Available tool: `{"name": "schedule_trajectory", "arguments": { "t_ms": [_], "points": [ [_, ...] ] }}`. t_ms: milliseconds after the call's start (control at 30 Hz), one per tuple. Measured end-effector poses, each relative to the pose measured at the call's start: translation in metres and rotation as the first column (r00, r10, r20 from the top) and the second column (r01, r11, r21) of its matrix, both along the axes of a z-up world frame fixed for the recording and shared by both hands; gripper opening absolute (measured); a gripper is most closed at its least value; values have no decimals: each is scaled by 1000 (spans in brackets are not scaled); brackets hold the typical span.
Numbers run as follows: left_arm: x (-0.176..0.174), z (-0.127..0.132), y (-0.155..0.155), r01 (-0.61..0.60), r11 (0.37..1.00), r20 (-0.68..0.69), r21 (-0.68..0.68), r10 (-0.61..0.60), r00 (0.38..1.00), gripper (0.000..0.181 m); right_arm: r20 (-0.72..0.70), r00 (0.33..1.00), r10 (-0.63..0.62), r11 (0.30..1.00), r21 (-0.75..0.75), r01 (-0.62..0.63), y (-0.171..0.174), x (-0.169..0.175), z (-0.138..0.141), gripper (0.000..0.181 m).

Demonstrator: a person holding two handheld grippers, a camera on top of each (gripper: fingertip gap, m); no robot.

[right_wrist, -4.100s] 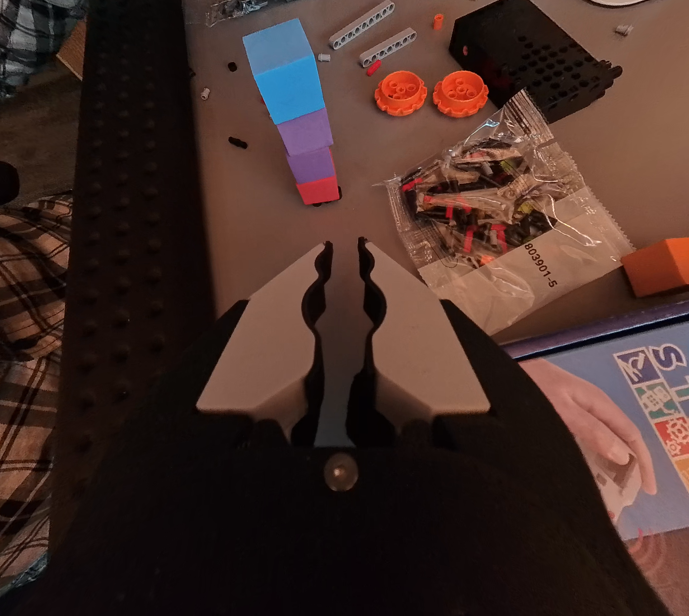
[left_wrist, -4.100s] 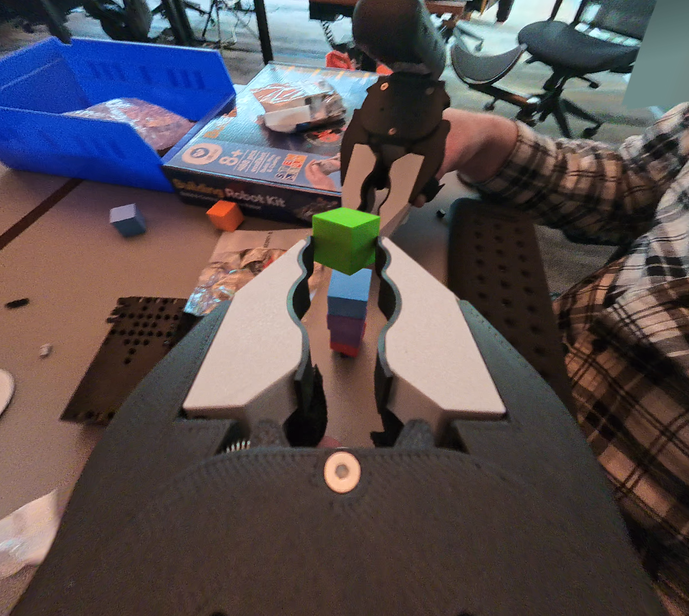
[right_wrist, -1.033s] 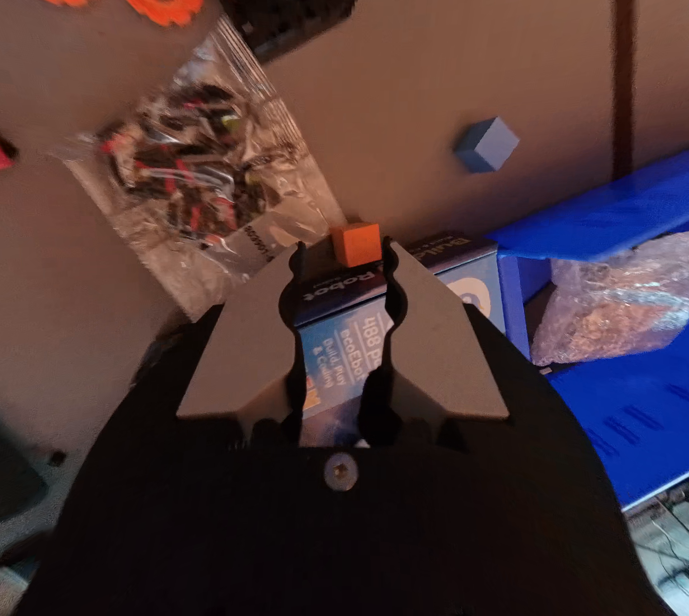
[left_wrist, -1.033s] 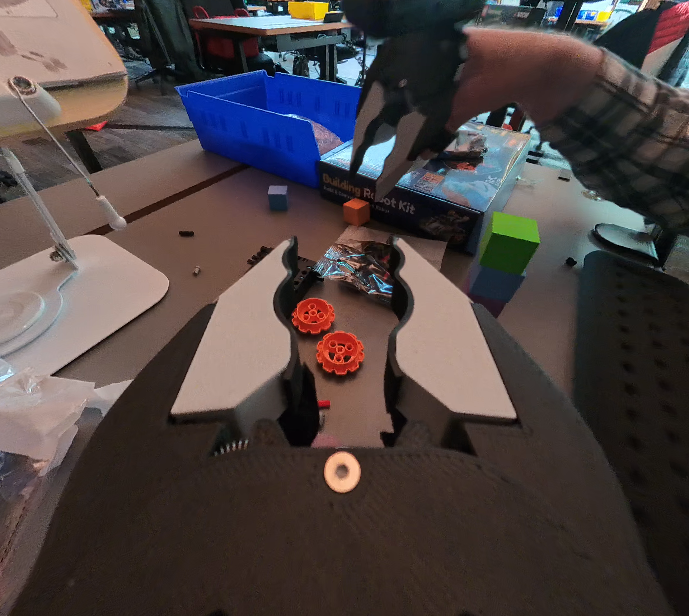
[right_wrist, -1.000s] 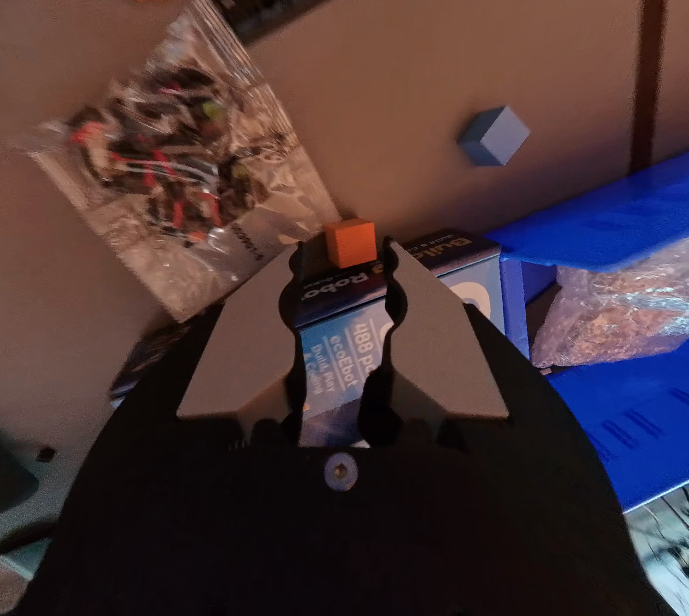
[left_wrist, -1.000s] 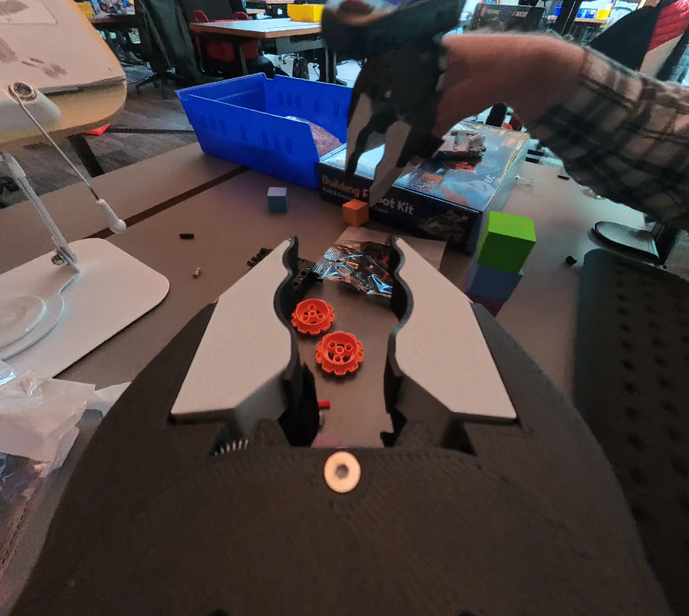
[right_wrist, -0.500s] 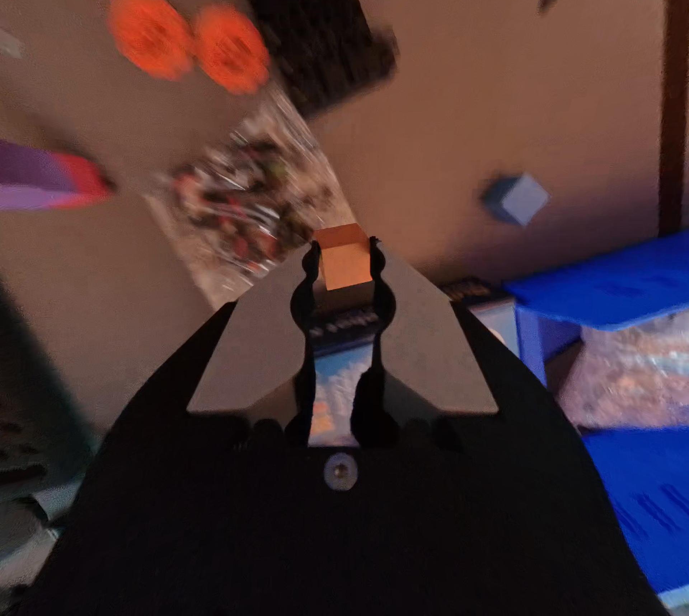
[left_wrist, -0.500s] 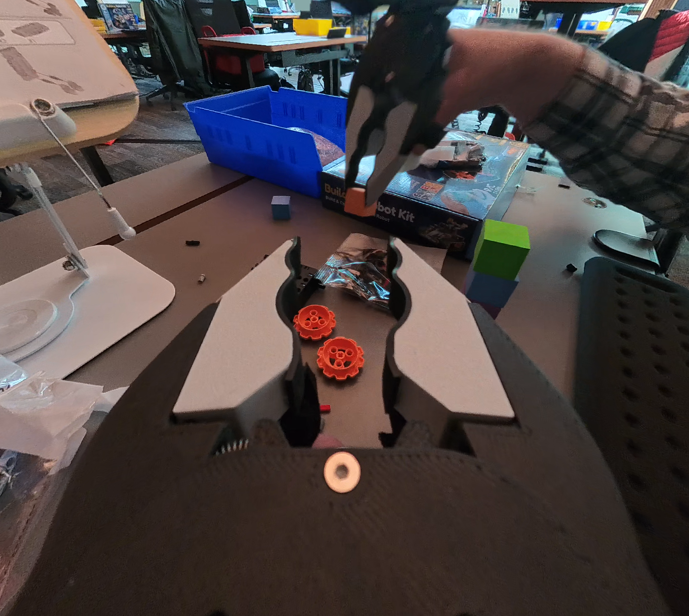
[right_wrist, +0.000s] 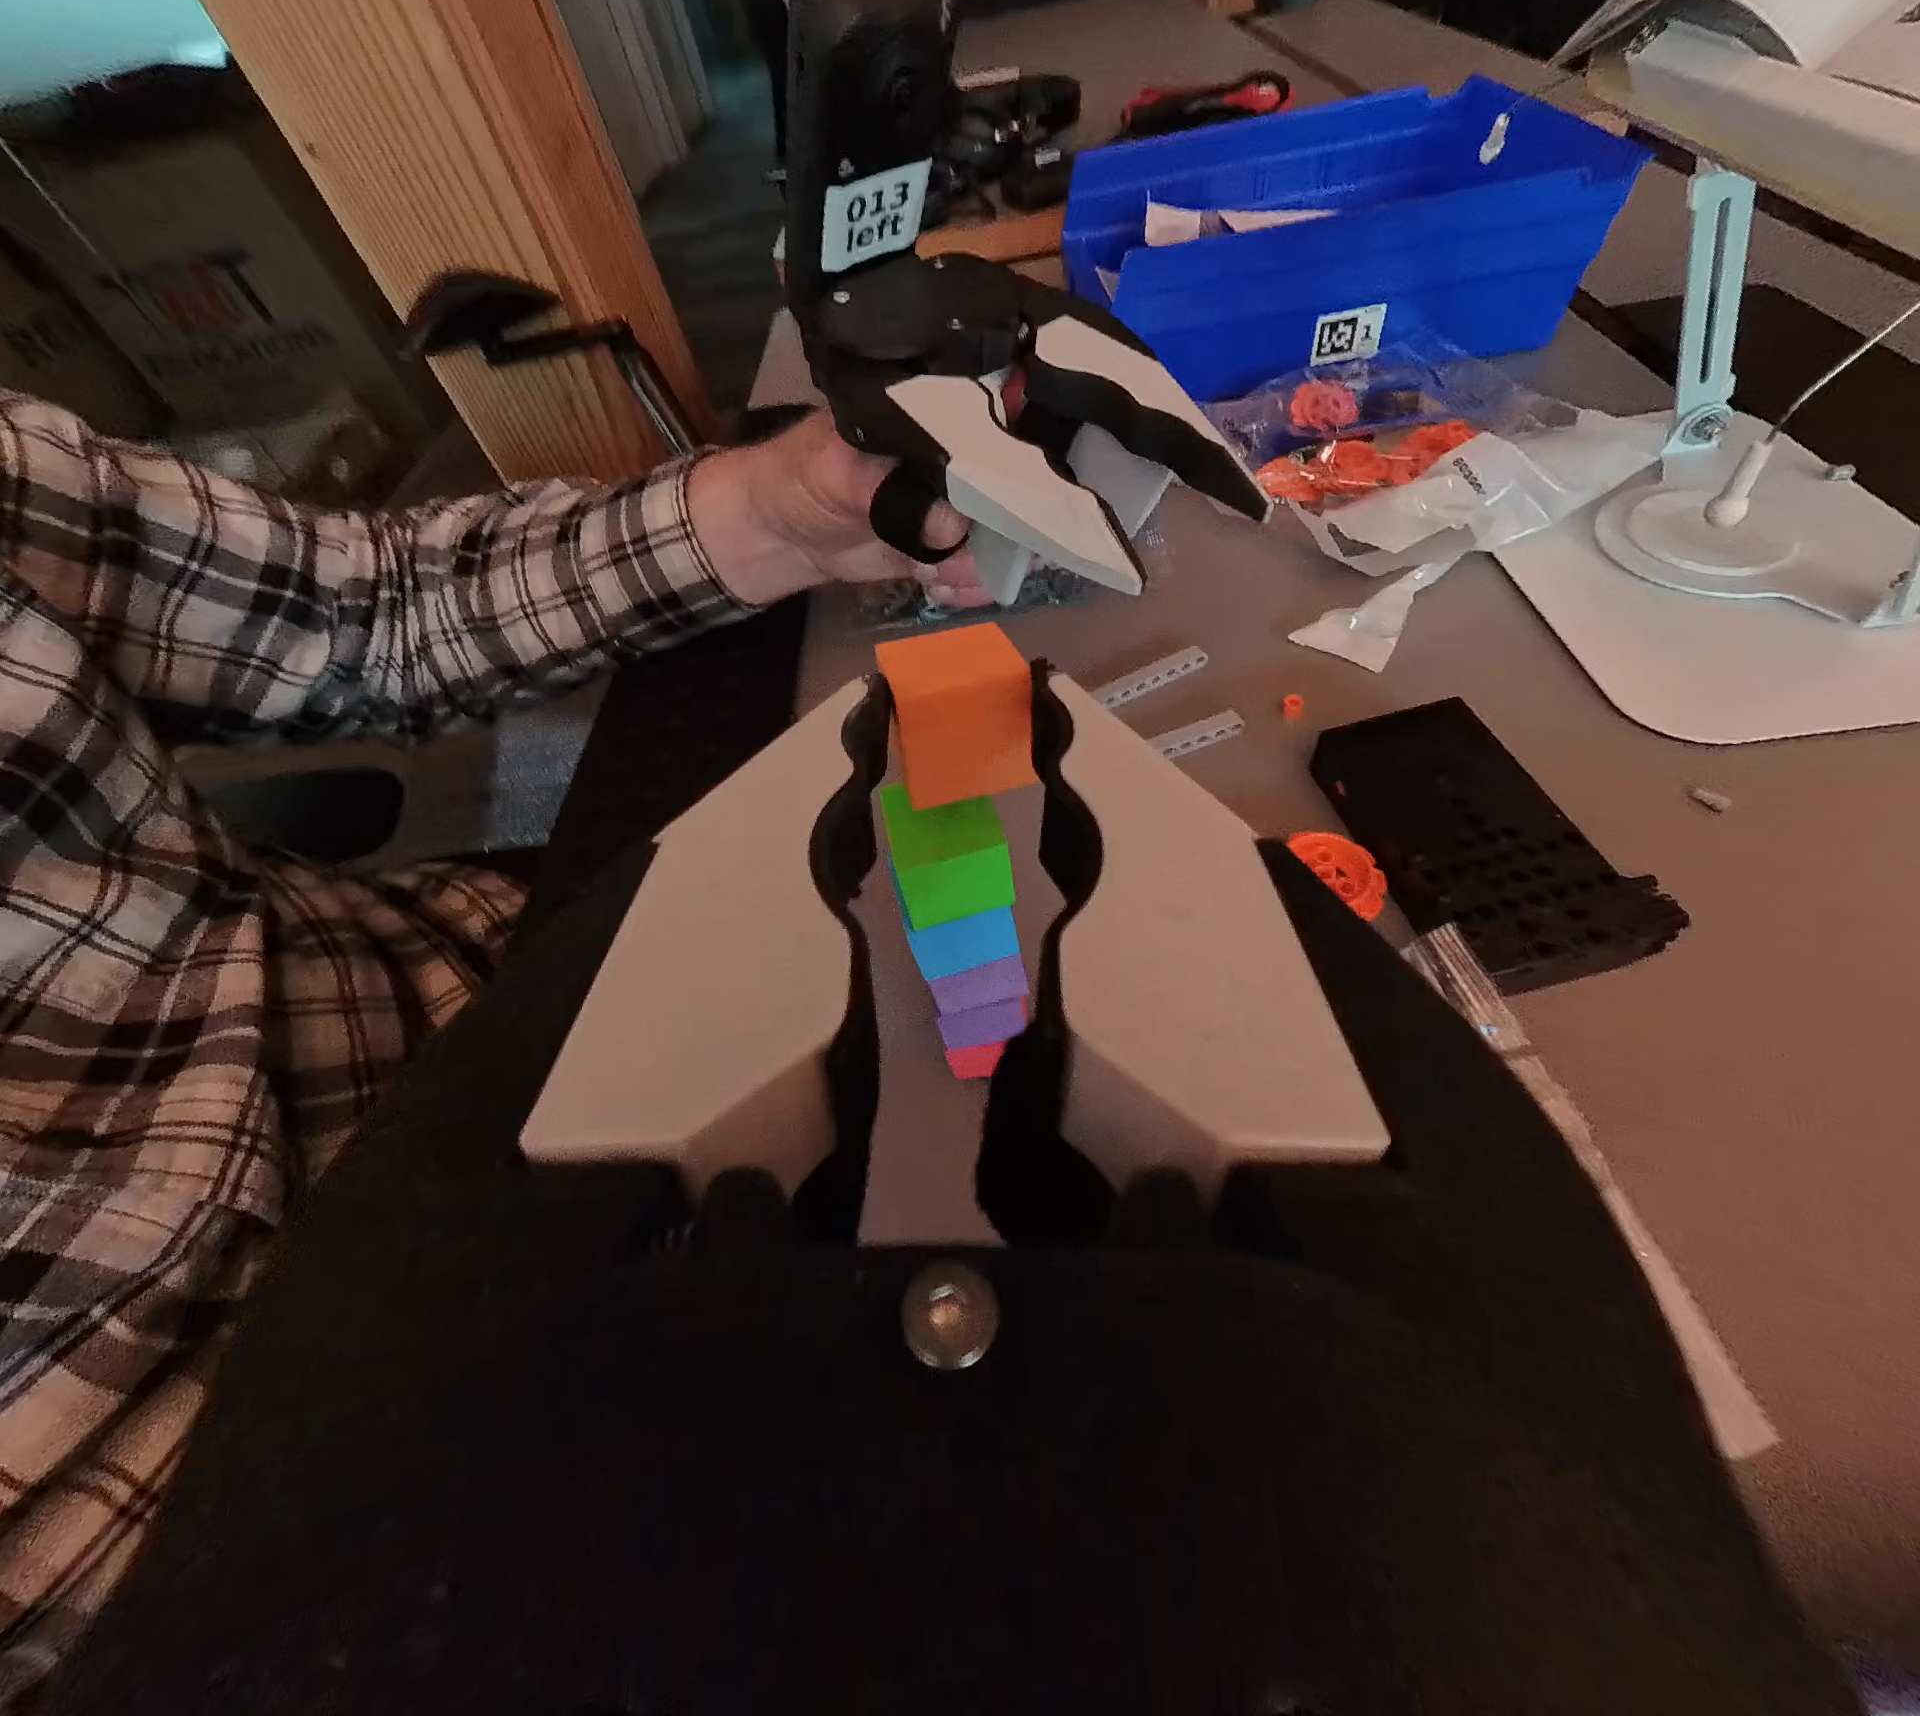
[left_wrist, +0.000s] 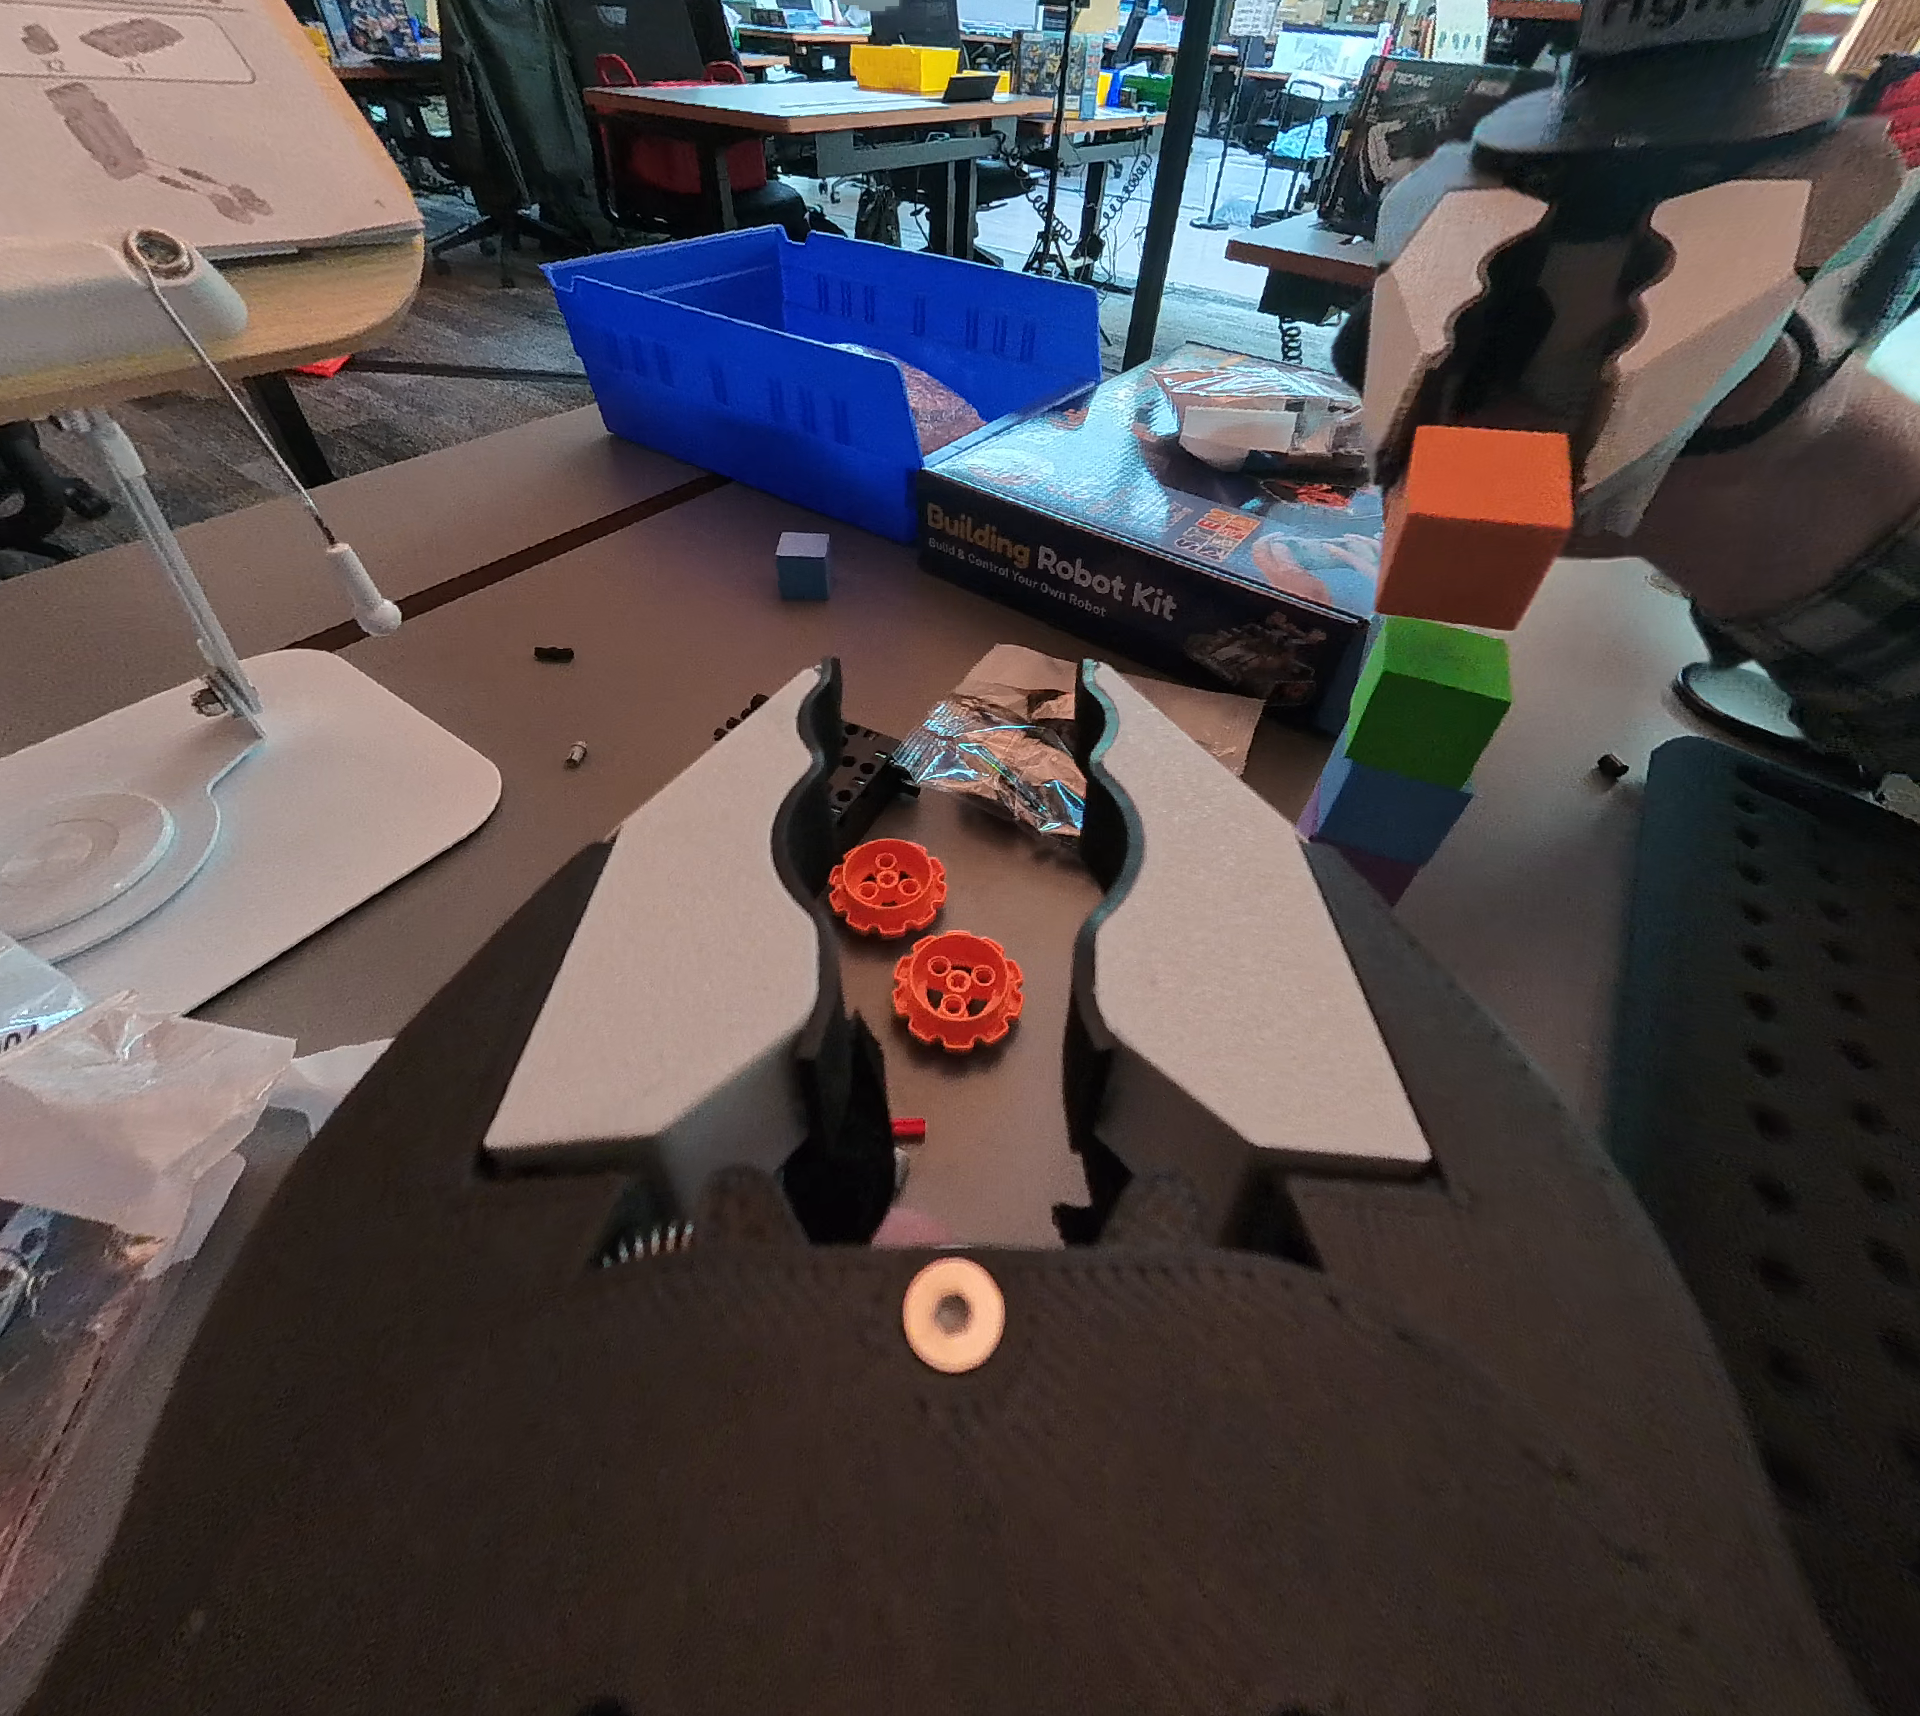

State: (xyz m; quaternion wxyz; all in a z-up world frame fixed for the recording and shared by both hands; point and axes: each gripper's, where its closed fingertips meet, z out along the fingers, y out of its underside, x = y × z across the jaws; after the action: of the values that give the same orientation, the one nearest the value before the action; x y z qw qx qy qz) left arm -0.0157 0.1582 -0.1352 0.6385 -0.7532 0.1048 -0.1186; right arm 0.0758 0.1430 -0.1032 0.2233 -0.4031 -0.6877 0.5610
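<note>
My right gripper (right_wrist: 956, 690) is shut on an orange cube (right_wrist: 961, 716) and holds it just above a leaning tower of cubes: green (right_wrist: 948, 856) on top, then blue (right_wrist: 961, 939), purple and red at the base. In the left wrist view the right gripper (left_wrist: 1481, 471) holds the orange cube (left_wrist: 1473, 525) over the green cube (left_wrist: 1429, 700), at the right. My left gripper (left_wrist: 954, 690) is open and empty, above two orange gear wheels (left_wrist: 956, 991) on the table. It also shows in the right wrist view (right_wrist: 1091, 523), behind the tower.
A blue bin (left_wrist: 727, 378) and a dark kit box (left_wrist: 1122, 544) stand at the back. A small blue cube (left_wrist: 802, 565) lies near them. A clear parts bag (left_wrist: 997, 762), a black perforated block (right_wrist: 1486, 845), a black perforated mat (left_wrist: 1766, 1043) and a white stand base (left_wrist: 239, 814) lie around. The black perforated block (right_wrist: 1486, 845) lies some 15 centimeters from my left tips, 20 centimeters from my right tips.
My right gripper closed on the orange cube by the kit box, lifted it and carried it over the tower. My left gripper stayed open in place.
</note>
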Motion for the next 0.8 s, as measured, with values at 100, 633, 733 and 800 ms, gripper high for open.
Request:
{"name": "schedule_trajectory", "arguments": {
  "t_ms": [100, 633, 733, 800],
  "points": [
    [0, -1, 1, -1, 1000, 0, -2, 1, 1000, 42, -24, 1000, -7, 1000, -30, 6, 1, 1, -4, 26],
    [0, -4, 2, 2, 1000, -8, -13, -2, 1000, 43, -90, 996, -1, 998, -64, -4, -5, 6, -9, 26],
    [0, -5, 2, 3, 1000, -9, -14, -3, 1000, 43, -88, 996, -7, 998, -67, 2, -4, 6, -12, 26],
    [1, -5, 2, 4, 1000, -9, -14, -4, 1000, 43, -84, 996, -12, 998, -67, 6, -4, 7, -14, 29]
  ]
}}
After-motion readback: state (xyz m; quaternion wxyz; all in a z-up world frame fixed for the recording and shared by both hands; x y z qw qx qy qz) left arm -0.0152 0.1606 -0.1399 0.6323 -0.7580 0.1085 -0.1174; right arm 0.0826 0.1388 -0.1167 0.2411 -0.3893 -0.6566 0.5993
